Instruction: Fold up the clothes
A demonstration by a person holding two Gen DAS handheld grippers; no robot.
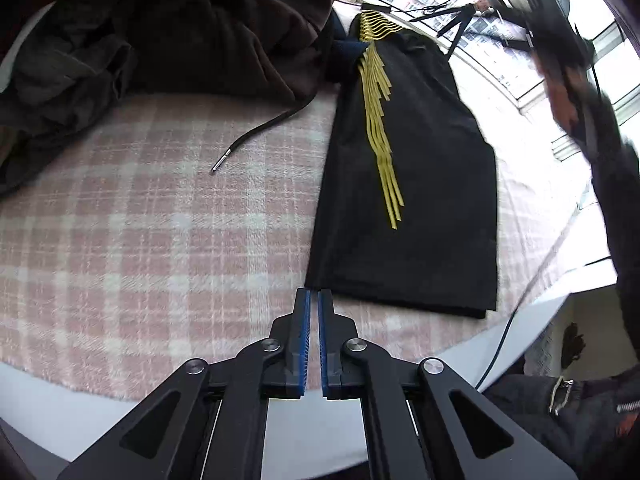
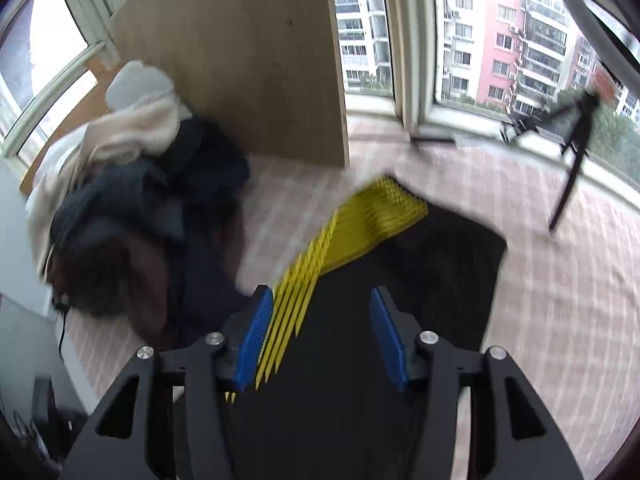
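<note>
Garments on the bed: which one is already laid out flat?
The black garment with yellow stripes, spread flat on the plaid blanket. The brown hooded one with the drawstring and the others behind it lie in a crumpled heap.

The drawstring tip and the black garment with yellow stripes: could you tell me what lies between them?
Only bare pink plaid blanket separates the drawstring tip from the black garment; the left wrist view shows this.

One black garment (image 1: 416, 200) with yellow stripes lies flat on one pink checked blanket (image 1: 140, 240); one heap of dark clothes (image 1: 192, 32) sits beside it, with one loose drawstring (image 1: 256, 136). Two grippers show, left gripper (image 1: 314, 300) and right gripper (image 2: 322, 304); one wooden board (image 2: 240, 52); one tripod (image 2: 572, 136)
</note>
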